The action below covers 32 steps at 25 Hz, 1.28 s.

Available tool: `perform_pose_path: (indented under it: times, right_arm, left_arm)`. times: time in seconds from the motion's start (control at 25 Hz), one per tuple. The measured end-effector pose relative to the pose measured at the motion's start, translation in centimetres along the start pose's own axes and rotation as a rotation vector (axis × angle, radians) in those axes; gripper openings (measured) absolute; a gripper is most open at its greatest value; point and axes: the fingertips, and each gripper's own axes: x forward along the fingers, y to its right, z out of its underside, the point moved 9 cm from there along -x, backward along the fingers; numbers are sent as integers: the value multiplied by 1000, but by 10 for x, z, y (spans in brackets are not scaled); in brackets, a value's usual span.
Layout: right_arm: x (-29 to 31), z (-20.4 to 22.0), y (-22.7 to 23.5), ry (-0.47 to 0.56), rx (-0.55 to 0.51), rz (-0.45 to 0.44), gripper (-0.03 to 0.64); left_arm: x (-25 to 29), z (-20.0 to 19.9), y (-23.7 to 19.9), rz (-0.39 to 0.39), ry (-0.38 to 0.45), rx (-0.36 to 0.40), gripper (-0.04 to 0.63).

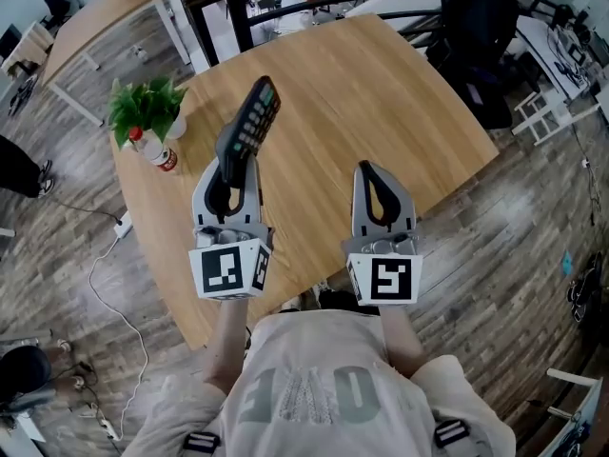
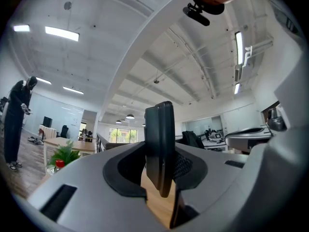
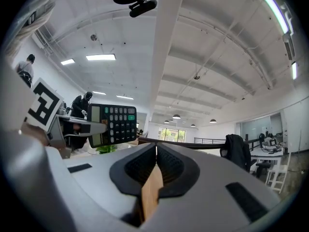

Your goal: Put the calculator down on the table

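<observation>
A black calculator (image 1: 252, 117) stands on end above the wooden table (image 1: 381, 93), its keys facing right. My left gripper (image 1: 232, 167) is shut on its lower end. In the left gripper view the calculator (image 2: 160, 144) shows edge-on, pinched between the jaws. In the right gripper view the calculator (image 3: 112, 124) hangs at the left with its keypad and display visible. My right gripper (image 1: 366, 169) hovers over the table's near part, to the right of the left one. The right gripper (image 3: 156, 151) is shut with nothing in it.
A potted green plant (image 1: 146, 106) and a small red-capped bottle (image 1: 157, 150) stand at the table's left edge. A black chair (image 1: 481, 36) sits past the far right corner. Wood-pattern floor surrounds the table. People stand in the distance at the left.
</observation>
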Motion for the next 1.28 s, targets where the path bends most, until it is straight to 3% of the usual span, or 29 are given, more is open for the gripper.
perform_pose_path:
  times: [0.36, 0.8, 1.04, 1.28]
  right_arm:
    - [-3, 25, 26, -92, 18, -4, 20]
    - [-33, 75, 51, -264, 56, 39, 20]
    - [-49, 96, 64, -365, 76, 75, 21]
    - [-51, 108, 74, -409, 138, 95, 21]
  left_arm:
    - [79, -1, -19, 419, -346, 81, 110]
    - [136, 67, 7, 951, -888, 292, 110]
    - [145, 132, 33, 1173, -1213, 280, 110]
    - [142, 184, 58, 1370, -1515, 167, 110]
